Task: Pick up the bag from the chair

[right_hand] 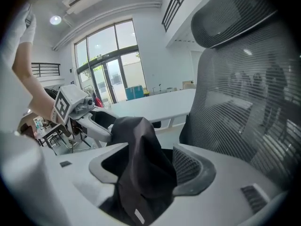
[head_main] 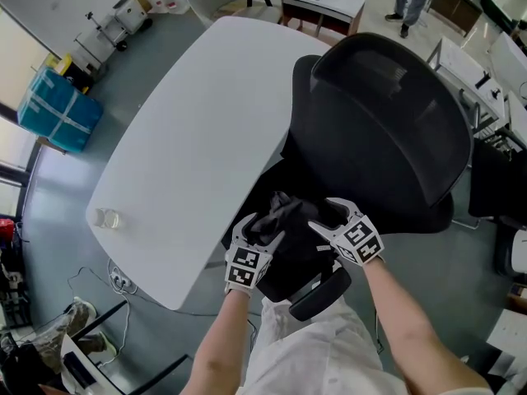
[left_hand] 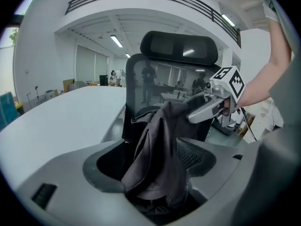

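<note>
A dark, limp fabric bag [head_main: 282, 218] hangs bunched between my two grippers, just above the seat of a black mesh office chair [head_main: 387, 113]. My left gripper [head_main: 265, 230] is shut on the bag's left side, and the cloth [left_hand: 157, 159] fills its jaws. My right gripper [head_main: 319, 222] is shut on the right side, where the bag [right_hand: 141, 164] rises as a peak between the jaws. Each gripper shows in the other's view: the right gripper [left_hand: 207, 108] and the left gripper [right_hand: 89, 121] pinch the same ridge of fabric. The bag's underside is hidden.
A large white table [head_main: 198, 138] lies left of the chair, with a small clear cup [head_main: 107, 218] near its edge. The chair's tall backrest [right_hand: 249, 102] stands close on the right. Cables [head_main: 115, 282] lie on the floor, and a blue crate [head_main: 58, 109] sits far left.
</note>
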A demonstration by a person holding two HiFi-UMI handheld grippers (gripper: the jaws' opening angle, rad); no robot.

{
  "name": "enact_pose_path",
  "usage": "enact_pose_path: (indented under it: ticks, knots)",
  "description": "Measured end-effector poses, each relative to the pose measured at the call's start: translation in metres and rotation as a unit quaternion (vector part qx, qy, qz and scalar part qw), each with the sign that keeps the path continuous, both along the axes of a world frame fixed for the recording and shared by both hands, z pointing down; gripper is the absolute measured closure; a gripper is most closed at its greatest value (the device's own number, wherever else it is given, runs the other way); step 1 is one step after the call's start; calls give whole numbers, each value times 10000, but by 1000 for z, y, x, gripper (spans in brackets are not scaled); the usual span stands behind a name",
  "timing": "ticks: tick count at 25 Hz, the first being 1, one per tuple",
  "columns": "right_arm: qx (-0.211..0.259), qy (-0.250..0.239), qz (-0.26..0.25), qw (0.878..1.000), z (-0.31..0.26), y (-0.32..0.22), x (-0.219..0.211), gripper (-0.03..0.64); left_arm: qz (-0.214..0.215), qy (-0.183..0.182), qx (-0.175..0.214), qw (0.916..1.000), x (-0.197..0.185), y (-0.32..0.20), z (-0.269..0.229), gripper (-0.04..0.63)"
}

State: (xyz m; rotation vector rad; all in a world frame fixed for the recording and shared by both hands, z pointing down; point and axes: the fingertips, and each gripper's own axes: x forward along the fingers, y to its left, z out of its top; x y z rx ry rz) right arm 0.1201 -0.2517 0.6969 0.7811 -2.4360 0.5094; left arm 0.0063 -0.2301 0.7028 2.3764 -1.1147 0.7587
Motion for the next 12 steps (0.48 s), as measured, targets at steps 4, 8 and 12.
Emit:
enact_pose_path:
  ticks: [4, 8, 12]
  knots:
    - [-91, 65, -7, 9999, 10, -4, -2, 336, 167, -78, -176, 9997, 7, -6, 13, 258]
    - [-116, 132, -65, 9998, 16, -4, -9, 336, 335, -87, -284, 9990, 12, -7, 20, 259]
    - [-64, 243, -137, 9996, 19, -6, -11, 341, 383, -88, -361, 9986, 19, -7, 24, 259]
